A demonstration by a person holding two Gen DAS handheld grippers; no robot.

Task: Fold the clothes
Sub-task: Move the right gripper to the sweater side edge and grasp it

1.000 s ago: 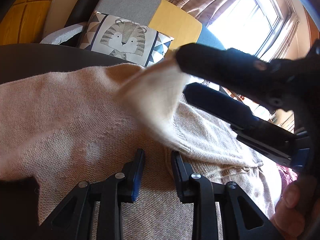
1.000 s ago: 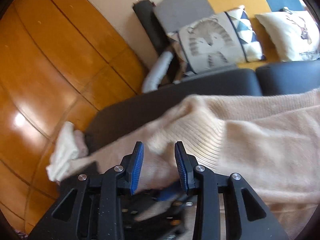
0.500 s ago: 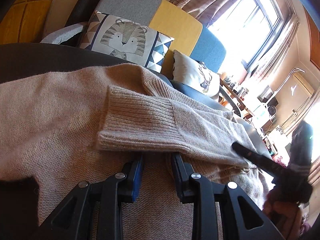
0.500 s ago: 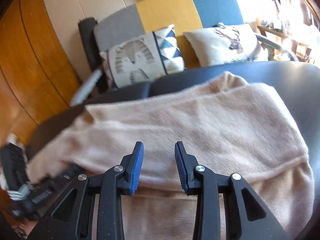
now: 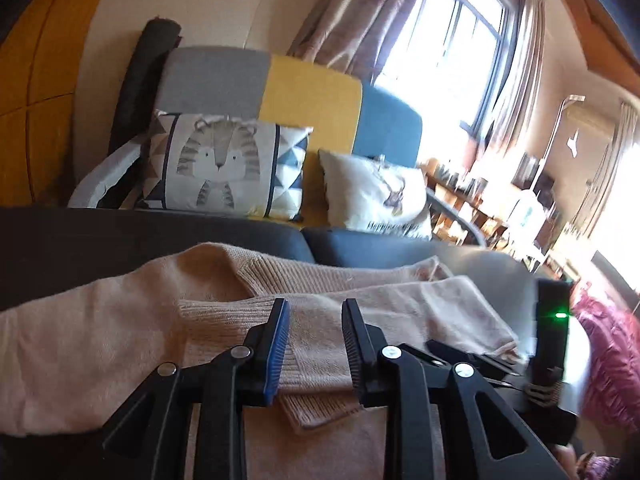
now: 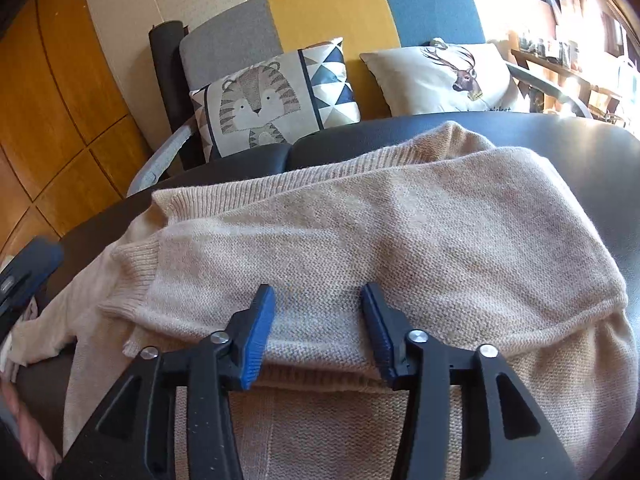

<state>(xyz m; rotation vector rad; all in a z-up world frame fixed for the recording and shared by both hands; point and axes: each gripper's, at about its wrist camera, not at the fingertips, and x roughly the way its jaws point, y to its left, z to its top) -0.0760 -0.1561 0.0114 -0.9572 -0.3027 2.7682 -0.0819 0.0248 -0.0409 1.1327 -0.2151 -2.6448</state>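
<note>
Sleeves folded in, next fold pending

The beige sweater (image 6: 360, 232) lies on the dark table (image 6: 592, 148); right gripper (image 6: 318, 320) is opening, left gripper (image 5: 314, 340) parted, both empty. Pinch the hem evenly.

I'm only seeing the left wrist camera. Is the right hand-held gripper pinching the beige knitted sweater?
Observer: No. In the right wrist view the right hand-held gripper has its jaws opening, and its pads are clear of the beige knitted sweater, which lies beneath them.
Operator: Where is the sleeve that got folded?
Observer: The folded sleeve lies flat across the sweater's body, and its ribbed cuff ends towards the left of that view.
Operator: Does the far right side hang off?
Observer: No. The sweater's right edge rests on the dark padded surface, with bare surface beyond it.
</note>
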